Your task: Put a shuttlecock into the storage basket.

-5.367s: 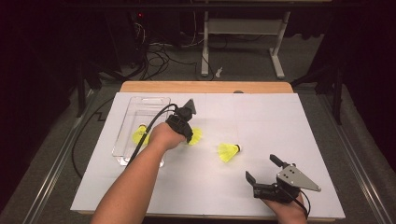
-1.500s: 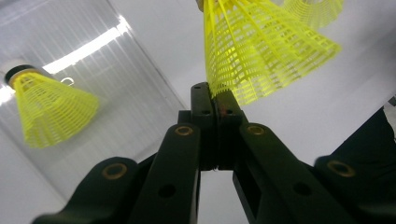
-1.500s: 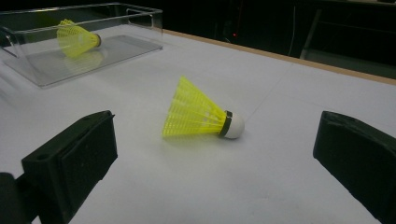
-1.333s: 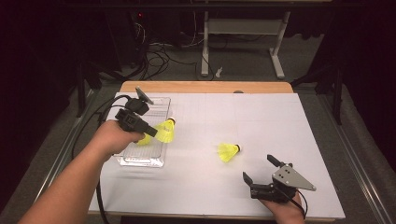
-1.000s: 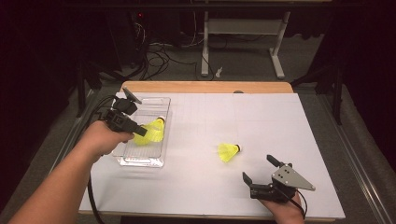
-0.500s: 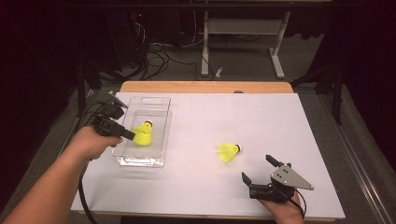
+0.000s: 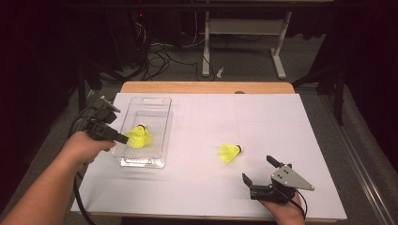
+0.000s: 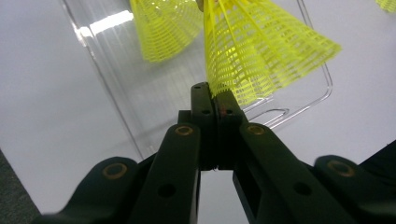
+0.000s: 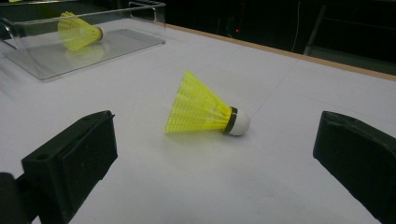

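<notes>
My left gripper (image 7: 123, 138) is shut on the skirt rim of a yellow mesh shuttlecock (image 7: 139, 137), held over the near part of a clear plastic tray (image 7: 157, 104) at the table's left. In the left gripper view the jaws (image 8: 215, 93) pinch that shuttlecock (image 8: 261, 51), and a second yellow skirt (image 8: 163, 28) lies in the tray (image 8: 116, 79) beyond it. Another yellow shuttlecock (image 7: 230, 152) with a white cork lies on its side on the white table. My right gripper (image 7: 257, 168) is open just short of it, and the shuttlecock (image 9: 205, 112) sits between and beyond the jaws (image 9: 215, 149).
A white sheet (image 7: 263, 117) covers the wooden table, whose bare far edge (image 7: 206, 87) shows. A cable trails from the left gripper off the left edge. Dark floor, cables and a desk frame (image 7: 244, 33) lie beyond the table.
My left gripper has carried its shuttlecock leftward from the middle of the table to over the tray. The right gripper and the loose shuttlecock have stayed put.
</notes>
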A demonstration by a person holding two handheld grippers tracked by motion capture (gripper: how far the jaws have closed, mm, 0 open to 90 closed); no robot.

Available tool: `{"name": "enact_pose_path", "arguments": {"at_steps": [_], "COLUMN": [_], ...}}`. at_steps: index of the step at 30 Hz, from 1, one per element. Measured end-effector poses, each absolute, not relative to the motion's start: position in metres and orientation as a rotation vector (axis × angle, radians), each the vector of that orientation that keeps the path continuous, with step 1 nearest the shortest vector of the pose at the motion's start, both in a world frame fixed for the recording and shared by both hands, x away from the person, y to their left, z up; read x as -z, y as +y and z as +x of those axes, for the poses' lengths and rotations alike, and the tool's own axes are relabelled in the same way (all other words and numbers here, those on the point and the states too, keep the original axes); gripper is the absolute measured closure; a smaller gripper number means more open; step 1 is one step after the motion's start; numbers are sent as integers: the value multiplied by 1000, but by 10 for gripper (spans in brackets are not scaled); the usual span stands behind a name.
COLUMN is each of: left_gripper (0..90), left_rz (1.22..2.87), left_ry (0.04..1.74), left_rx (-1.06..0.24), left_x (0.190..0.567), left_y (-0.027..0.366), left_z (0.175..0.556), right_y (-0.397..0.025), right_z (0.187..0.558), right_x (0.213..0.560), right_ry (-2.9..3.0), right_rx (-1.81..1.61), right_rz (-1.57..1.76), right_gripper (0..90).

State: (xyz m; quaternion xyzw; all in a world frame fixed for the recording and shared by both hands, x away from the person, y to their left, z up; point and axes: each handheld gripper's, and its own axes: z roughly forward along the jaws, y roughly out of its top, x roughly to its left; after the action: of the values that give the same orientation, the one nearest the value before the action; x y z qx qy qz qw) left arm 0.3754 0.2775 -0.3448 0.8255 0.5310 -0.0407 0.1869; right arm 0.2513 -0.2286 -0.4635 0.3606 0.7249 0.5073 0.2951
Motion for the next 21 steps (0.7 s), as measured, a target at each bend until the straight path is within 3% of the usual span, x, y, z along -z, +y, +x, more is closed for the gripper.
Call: {"name": "enact_pose_path", "arguments": {"at_steps": [21], "left_gripper": [895], "left_rz": [2326], "left_ry": [1511], "left_rx": [149], "left_x": [360], "left_y": [284], "left_z": [370], "right_y": [-228], "right_z": [251], "right_x": [463], "right_ry": [1929], "right_rx": [-1352], "right_rz": [955], "right_gripper": [1]}}
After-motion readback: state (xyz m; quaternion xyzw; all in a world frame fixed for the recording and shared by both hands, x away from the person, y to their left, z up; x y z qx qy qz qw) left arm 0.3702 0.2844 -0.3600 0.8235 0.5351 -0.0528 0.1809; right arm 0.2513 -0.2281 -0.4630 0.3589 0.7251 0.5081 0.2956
